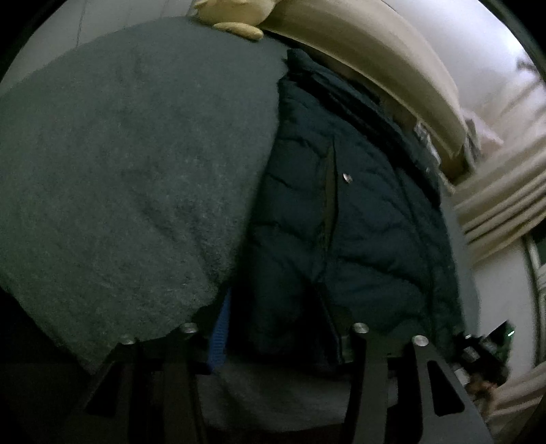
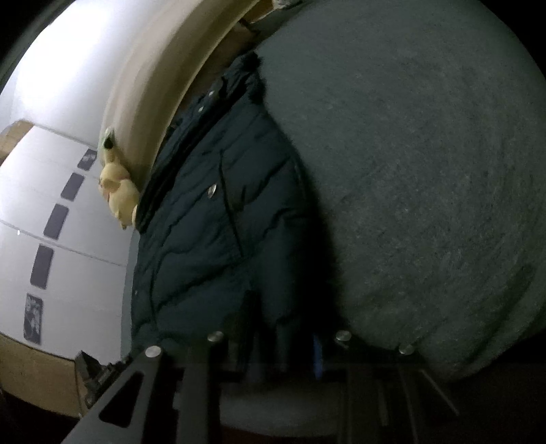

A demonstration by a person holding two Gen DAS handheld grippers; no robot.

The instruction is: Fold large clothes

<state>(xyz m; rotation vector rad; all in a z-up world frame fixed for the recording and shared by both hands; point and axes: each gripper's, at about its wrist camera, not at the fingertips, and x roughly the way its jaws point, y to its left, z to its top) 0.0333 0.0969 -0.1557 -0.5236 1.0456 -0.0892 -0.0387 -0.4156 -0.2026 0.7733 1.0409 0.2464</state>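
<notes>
Left wrist view first: the dark quilted jacket (image 1: 341, 222) lies spread out, and everything else is placed from it. Pressed against its left side is the grey fleece blanket (image 1: 119, 170), bulging high and overlapping the jacket's edge. Beyond the jacket's far end runs a beige headboard (image 1: 358, 44), with a yellow plush toy (image 1: 235, 13) just beside it, resting on the blanket's top edge. There's 1 silver snap (image 1: 347, 177) gleaming near the jacket's middle seam. Off the jacket's right side hangs pale pleated fabric (image 1: 505, 205).

The left gripper (image 1: 279, 338) is down at the jacket's near hem. Its fingers are drawn in narrow, a blue pad (image 1: 218, 338) showing on 1 of them, and dark jacket fabric fills the gap. It's too murky to tell whether the pads actually press on it.

Over to the right wrist view: same jacket (image 2: 204, 239), now with the blanket (image 2: 426, 170) looming on its right side. A dark fuzzy collar (image 2: 250, 78) sits at the jacket's far end, the snap (image 2: 212, 190) mid-panel. The plush toy (image 2: 119, 194) sits just off the jacket's left edge, against the headboard (image 2: 146, 85), and further left stand white panels (image 2: 85, 239) carrying a column of dark rectangles.

The right gripper (image 2: 283, 348) is also at the near hem, fingers narrow, a blue pad (image 2: 317, 355) peeking out, fabric between them. Again, I can't tell whether the grip is firm.
</notes>
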